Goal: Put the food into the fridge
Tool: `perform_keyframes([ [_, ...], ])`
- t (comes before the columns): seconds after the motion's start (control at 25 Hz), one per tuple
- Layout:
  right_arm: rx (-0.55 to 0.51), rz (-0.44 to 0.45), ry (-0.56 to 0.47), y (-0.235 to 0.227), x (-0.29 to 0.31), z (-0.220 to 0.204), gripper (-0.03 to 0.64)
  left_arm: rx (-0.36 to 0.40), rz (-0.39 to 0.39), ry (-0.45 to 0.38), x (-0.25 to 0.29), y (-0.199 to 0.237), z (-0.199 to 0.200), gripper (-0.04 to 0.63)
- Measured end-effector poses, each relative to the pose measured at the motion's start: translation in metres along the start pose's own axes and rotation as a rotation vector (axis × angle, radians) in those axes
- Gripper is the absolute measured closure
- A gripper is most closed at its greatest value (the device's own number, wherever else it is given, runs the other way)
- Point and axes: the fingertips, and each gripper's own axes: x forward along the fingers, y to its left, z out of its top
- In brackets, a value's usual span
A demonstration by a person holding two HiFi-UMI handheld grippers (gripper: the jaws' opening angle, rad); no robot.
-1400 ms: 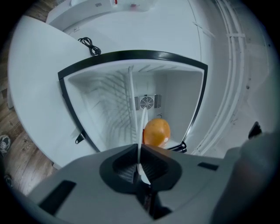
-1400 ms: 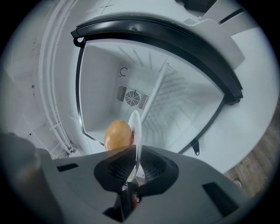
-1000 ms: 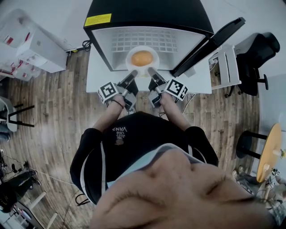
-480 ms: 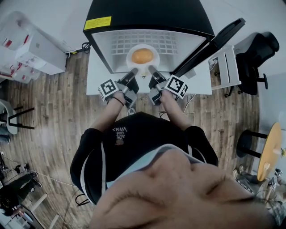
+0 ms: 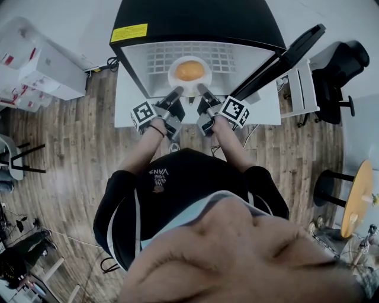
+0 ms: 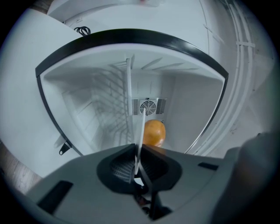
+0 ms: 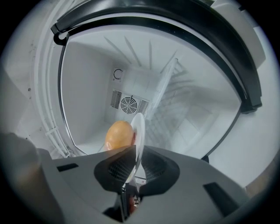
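Orange and smooth-skinned, the food (image 5: pixel 189 71) is a round, slightly oval lump with a dull sheen, sitting in the middle of a thin white plate (image 5: pixel 176 80). I have the plate just inside the mouth of the fridge (image 5: pixel 195 18), at twelve o'clock from my body in the head view. The left tongs (image 5: pixel 176 92) are pinched onto the plate's rim at about seven o'clock, the right tongs (image 5: pixel 202 90) onto it at about five o'clock. In each gripper view the rim runs edge-on between dark ribbed pads, with the food just beyond them.

The fridge is a small box with a matte black shell and a yellow label (image 5: pixel 129 27) at ten o'clock on its top. Its lining is plain white, with a white wire shelf (image 5: pixel 177 54) of fine grid bars and a round slotted fan grille (image 6: pixel 148 106) on the back wall. The black door (image 5: pixel 290 52) stands swung open at two o'clock. A white tabletop (image 5: pixel 260 109) carries the fridge, above a wood-plank floor (image 5: pixel 65 154)
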Motion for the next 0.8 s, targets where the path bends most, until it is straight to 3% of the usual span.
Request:
perform_keyframes([
  [0.56,-0.018,-0.016,-0.010,-0.001,0.014,0.014,0.588,-0.018,-0.010,0.003,0.015,0.000,0.013,0.569],
  [0.8,-0.009,-0.028,-0.014,-0.005,0.018,0.017,0.586,-0.061,-0.002,0.005,0.019,0.005,0.016,0.569],
])
